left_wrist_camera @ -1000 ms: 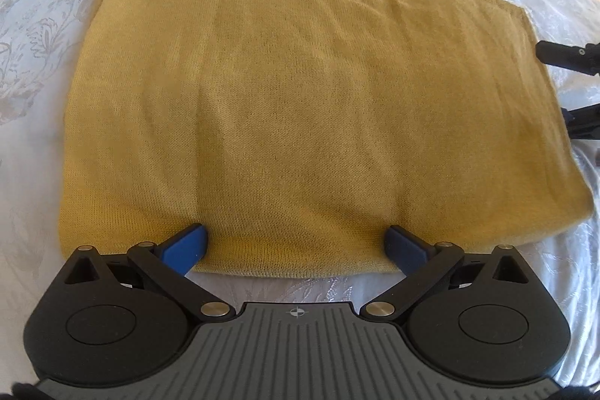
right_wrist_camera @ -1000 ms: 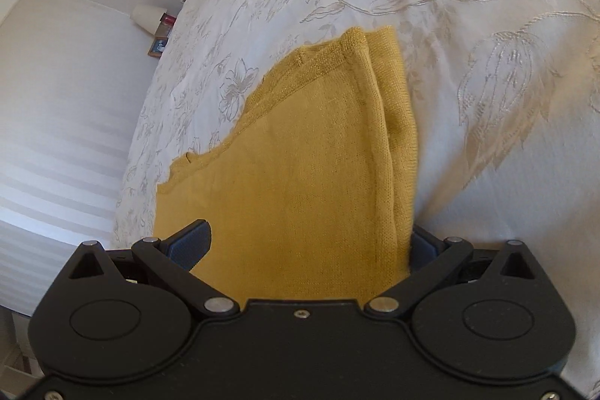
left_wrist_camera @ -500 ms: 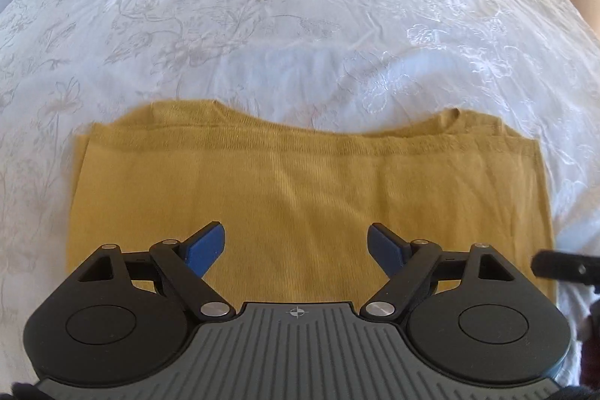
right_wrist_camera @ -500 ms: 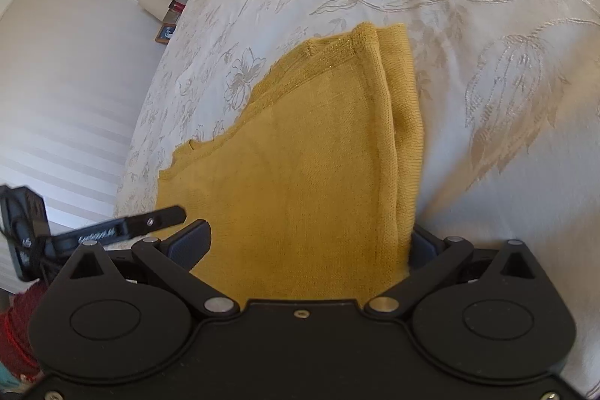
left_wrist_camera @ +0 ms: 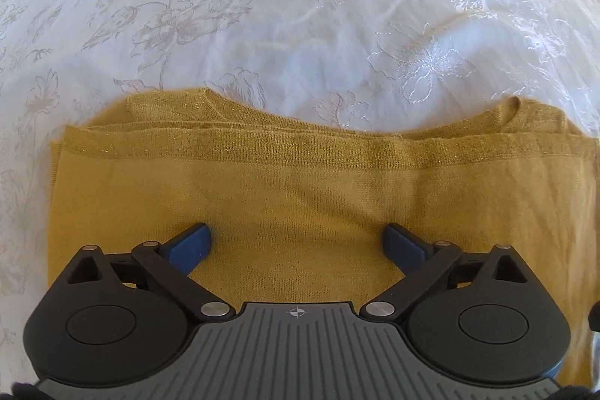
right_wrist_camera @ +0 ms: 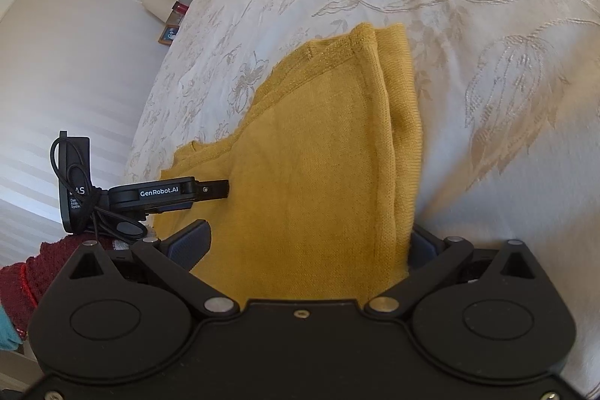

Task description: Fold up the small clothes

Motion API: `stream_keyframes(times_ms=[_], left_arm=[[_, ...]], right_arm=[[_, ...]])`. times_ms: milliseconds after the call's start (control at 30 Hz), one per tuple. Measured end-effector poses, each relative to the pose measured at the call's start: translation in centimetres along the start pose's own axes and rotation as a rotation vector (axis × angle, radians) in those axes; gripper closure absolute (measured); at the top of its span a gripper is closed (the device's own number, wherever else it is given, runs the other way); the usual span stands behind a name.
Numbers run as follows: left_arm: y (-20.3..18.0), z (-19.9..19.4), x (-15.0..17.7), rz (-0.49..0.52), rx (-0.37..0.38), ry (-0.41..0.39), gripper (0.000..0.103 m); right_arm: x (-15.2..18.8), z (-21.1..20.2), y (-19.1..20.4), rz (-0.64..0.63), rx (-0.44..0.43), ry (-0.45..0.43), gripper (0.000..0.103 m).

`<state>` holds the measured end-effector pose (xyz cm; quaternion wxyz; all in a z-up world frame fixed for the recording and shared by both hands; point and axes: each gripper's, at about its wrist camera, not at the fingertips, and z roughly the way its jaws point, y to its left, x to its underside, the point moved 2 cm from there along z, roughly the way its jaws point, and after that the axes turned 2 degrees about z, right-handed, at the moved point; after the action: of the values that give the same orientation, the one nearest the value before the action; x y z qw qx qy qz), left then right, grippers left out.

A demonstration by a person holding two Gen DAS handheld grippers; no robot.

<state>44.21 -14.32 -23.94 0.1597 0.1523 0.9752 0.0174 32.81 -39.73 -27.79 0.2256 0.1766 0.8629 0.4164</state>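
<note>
Across the lower half of the left wrist view we see a mustard-yellow knit garment (left_wrist_camera: 322, 182), already folded into a wide band, lying flat on a white bedspread (left_wrist_camera: 300, 6) embroidered with pale flowers that fills the upper half of the frame. Layered edges and a ribbed hem run along the garment's far side, with a shallow dip at the upper middle where the bedspread shows through. At the bottom centre, the left gripper (left_wrist_camera: 298, 242) points steeply down over the knit; its blue fingers (left_wrist_camera: 189, 242) stand far apart and are widening at this moment, and nothing is pinched between them, only flat cloth lying beneath. In the right wrist view the same garment (right_wrist_camera: 318, 175) runs from the bottom centre up toward the upper middle, its stacked edges along the right side. The right gripper (right_wrist_camera: 307, 246) sits at the near end of it, fingers spread wide with the cloth lying between them; the right finger is mostly hidden behind the folded edge, so we cannot tell whether either pad presses on the knit. The left gripper (right_wrist_camera: 210, 192) appears at the left middle of that frame, its tip over the cloth. We judge the step in hand to be setting up the next fold. To do it well, we would take every stacked layer at the edge together, lift both sides evenly, and lay the fold down square so the soft knit does not slide or bunch.
</note>
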Motion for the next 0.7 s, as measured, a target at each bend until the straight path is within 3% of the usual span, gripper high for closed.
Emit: stream_keyframes(times_ms=[100,333,567,600,633,667,700], left_arm=[[0.3,-1.3,1.5,0.002,0.0,-0.001,0.003],[0.9,-3.8,9.1,-0.034,0.013,0.023,0.003],[3.1,-6.1,14.4,-0.095,0.056,0.04,0.003],[3.6,-6.5,14.9,-0.104,0.057,0.036,0.003],[4.1,-7.2,15.5,-0.112,0.056,0.028,0.003],[4.5,-7.7,15.7,-0.114,0.055,0.018,0.003],[5.0,-8.0,16.0,-0.112,0.054,0.008,0.003]], right_arm=[[-0.1,-0.1,-0.3,0.018,-0.006,0.0,0.0],[-0.4,-0.1,-0.1,0.035,0.012,0.019,0.0],[-0.2,0.1,1.0,0.045,0.075,0.039,0.001],[-0.2,0.1,1.2,0.045,0.096,0.039,0.003],[-0.2,0.1,1.4,0.041,0.124,0.038,0.012],[-0.2,0.1,1.6,0.034,0.152,0.04,0.029],[-0.2,0.1,1.8,0.028,0.179,0.044,0.039]])
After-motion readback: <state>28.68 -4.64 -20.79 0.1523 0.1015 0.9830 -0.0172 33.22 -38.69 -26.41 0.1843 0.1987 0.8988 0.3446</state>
